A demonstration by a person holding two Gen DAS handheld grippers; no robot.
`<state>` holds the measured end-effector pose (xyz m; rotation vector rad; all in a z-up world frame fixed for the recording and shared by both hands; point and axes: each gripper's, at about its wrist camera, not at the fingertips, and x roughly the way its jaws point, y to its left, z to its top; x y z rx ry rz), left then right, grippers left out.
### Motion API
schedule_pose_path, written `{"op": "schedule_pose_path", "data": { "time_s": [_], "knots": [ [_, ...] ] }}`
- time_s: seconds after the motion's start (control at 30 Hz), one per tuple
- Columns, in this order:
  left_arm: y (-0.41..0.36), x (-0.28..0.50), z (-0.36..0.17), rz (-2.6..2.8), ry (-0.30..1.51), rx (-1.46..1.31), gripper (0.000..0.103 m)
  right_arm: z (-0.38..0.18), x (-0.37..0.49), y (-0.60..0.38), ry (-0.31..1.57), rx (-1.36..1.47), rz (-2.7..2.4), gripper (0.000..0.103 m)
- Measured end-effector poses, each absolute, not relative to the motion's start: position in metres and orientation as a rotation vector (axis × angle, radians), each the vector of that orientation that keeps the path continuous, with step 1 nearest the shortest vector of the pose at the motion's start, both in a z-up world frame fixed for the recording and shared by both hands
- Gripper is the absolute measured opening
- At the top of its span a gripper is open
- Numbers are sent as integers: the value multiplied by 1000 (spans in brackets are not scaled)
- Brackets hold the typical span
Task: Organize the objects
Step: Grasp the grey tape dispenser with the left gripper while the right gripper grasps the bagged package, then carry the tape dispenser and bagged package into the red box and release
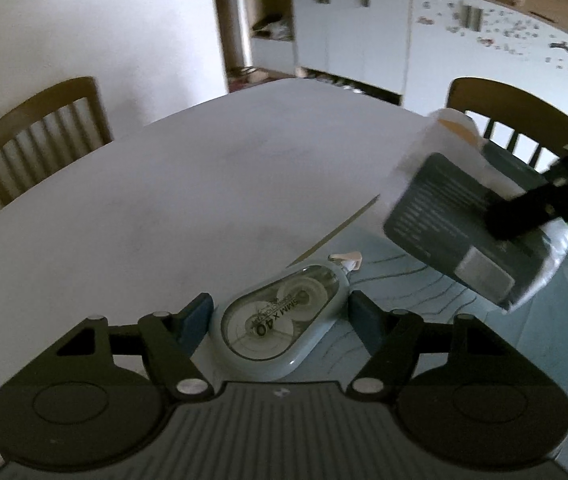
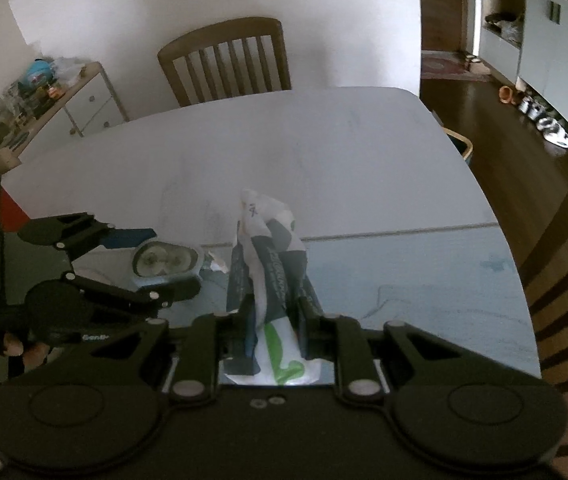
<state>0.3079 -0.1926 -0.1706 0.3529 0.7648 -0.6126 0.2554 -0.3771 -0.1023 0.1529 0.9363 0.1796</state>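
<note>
The left tool [image 1: 279,316] stands apart, its blue fingers [image 1: 193,314] on either side of a pale blue correction tape dispenser [image 1: 279,326] that lies flat between them. No pad presses on it, though the left one is very near its edge. The dispenser rests at the border of a light blue mat [image 1: 424,320] on the white desk [image 1: 203,184]. The right tool [image 2: 273,320] is clamped on a crumpled dark and white packet [image 2: 275,264], held above the mat, off to the right of the dispenser. Wooden chairs [image 1: 43,136] stand at the desk's far side.
</note>
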Motion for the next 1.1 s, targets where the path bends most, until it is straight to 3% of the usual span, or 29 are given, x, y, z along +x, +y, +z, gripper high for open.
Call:
{"op": "schedule_pose_path", "data": {
  "time_s": [0.5,1.1],
  "knots": [
    [-156,254,-128,-413,821,224,74,-93,215,-344,910,177,152,16],
    [-29,217,-43,-233,792,16,74,-34,191,-258,845,170,275,14]
  ]
}}
